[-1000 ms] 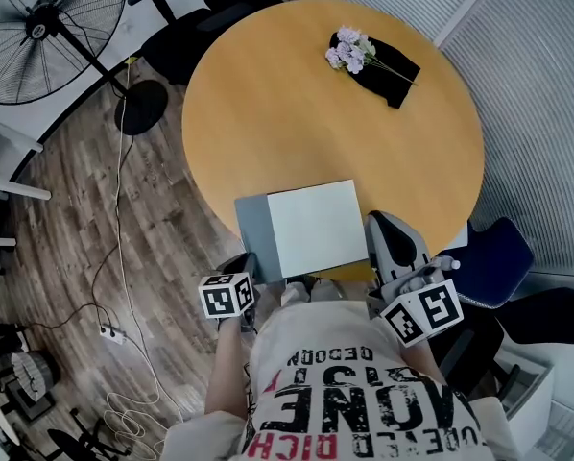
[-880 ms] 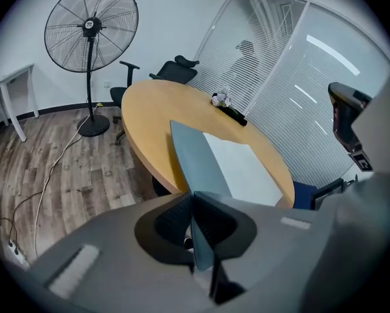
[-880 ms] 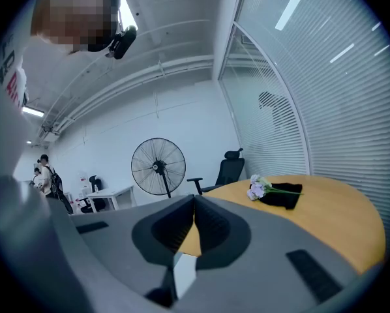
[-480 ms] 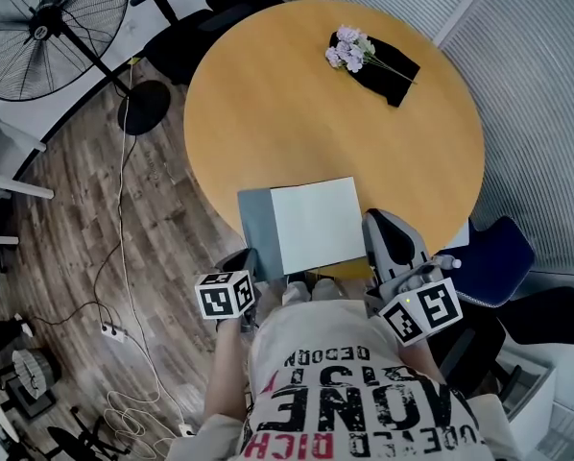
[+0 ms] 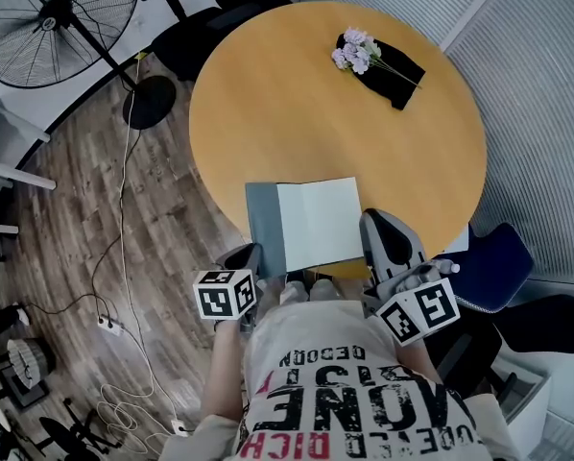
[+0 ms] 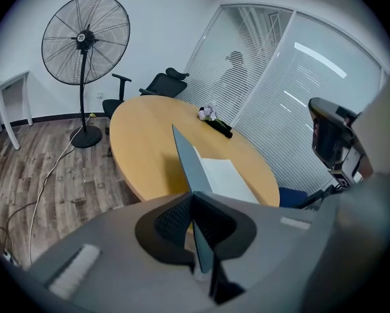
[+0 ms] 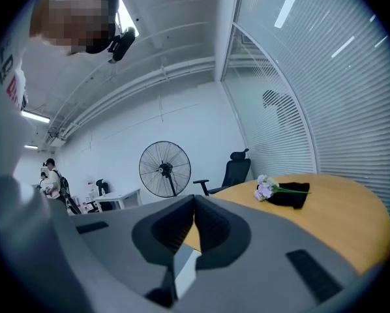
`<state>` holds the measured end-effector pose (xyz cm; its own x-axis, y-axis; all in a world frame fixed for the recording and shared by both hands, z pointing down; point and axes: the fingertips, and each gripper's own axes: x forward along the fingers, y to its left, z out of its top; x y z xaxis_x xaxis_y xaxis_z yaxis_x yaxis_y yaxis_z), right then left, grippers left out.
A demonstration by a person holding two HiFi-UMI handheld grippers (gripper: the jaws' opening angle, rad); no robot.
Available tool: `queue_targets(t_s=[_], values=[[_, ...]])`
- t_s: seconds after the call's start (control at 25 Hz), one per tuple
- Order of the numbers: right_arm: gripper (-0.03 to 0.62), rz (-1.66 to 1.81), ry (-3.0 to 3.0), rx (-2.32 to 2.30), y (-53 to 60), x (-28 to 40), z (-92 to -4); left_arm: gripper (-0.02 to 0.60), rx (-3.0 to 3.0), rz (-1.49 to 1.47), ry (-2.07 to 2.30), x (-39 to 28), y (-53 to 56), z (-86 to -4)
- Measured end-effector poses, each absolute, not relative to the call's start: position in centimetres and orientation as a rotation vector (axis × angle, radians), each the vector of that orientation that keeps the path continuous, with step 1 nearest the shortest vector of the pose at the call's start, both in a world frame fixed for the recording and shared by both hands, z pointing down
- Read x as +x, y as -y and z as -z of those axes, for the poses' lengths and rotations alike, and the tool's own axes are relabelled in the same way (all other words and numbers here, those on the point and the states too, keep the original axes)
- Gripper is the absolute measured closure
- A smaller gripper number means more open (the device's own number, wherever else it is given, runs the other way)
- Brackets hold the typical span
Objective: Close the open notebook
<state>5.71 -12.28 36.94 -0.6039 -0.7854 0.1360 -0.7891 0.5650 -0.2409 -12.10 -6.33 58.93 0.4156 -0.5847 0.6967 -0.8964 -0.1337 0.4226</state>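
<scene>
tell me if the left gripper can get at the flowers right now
Probably not yet. The left gripper has its fingers shut on the raised cover, and the flowers lie at the far side of the table. Nothing stands between, but it would have to let go first.

The round wooden table (image 5: 297, 113) bears a notebook (image 5: 316, 221) at one edge and flowers (image 5: 354, 51) on black cloth (image 5: 391, 73) opposite.

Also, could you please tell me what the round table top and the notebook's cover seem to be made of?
Table top: probably wood-look laminate, smooth satin orange-tan; no grain shows, only a soft sheen. Notebook cover: likely thin card or plastic, matte grey-blue; it looks flat and stiff while tilted up off the white pages.
</scene>
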Motion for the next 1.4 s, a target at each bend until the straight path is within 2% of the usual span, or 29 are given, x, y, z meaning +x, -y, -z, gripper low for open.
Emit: queue_targets(t_s=[1.4], values=[[0.582,-0.462,2.760,1.383,12.5,7.0,-37.3,0.561,1.993,-0.480,1.191,-7.8,7.6,-54.3]])
